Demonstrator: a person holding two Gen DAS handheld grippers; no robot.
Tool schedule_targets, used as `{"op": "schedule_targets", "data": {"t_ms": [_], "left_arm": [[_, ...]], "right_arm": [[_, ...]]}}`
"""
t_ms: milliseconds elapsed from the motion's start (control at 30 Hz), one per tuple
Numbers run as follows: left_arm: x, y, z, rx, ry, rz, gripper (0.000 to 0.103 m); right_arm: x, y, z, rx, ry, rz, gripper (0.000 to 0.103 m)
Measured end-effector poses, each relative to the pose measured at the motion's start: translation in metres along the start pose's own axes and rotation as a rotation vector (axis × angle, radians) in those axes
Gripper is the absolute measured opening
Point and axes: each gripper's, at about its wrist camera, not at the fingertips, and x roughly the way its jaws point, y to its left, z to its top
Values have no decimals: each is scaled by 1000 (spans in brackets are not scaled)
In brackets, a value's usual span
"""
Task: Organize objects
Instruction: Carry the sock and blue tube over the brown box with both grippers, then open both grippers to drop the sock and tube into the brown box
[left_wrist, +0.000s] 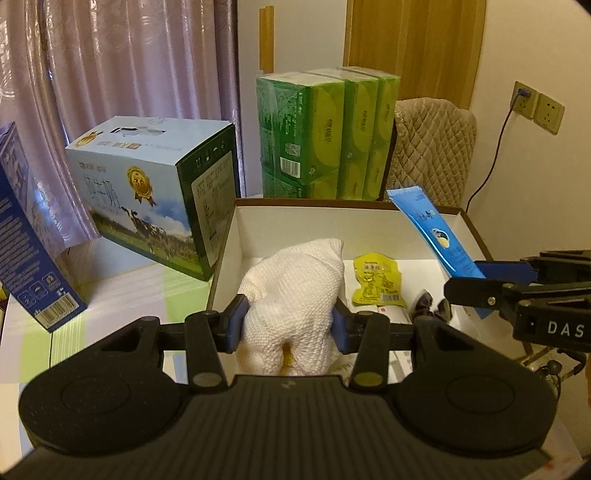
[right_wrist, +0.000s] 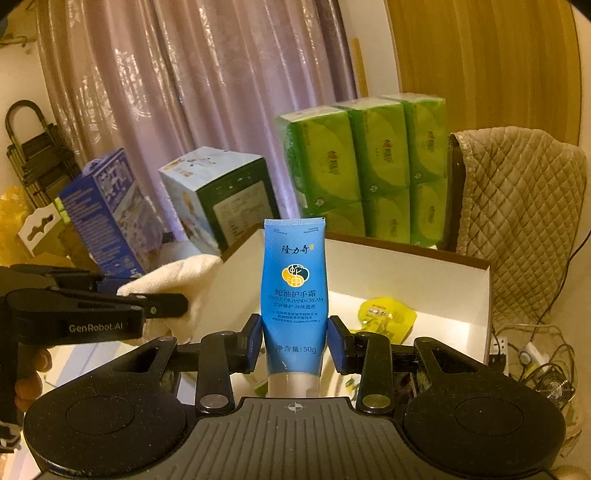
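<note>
A: What has the left gripper got?
B: Its jaws are clamped on a white woven cloth, bunched up over the near left corner of the open white box.
A: And the right gripper?
B: Jaws pressed on a blue hand cream tube, cap end nearest the camera, held above the box.
A: Anything inside?
B: A yellow snack packet on the box floor. Behind stand a milk carton and green tissue packs.

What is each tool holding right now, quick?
Left tool: closed on the white cloth bundle.
Right tool: closed on the blue hand cream tube.
</note>
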Motion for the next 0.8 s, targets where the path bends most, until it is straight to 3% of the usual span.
{"op": "schedule_targets", "data": {"t_ms": [800], "left_arm": [[114,4,17,60,158,29,42]], "right_arm": [[86,-49,-1,77,144,-46,35]]}}
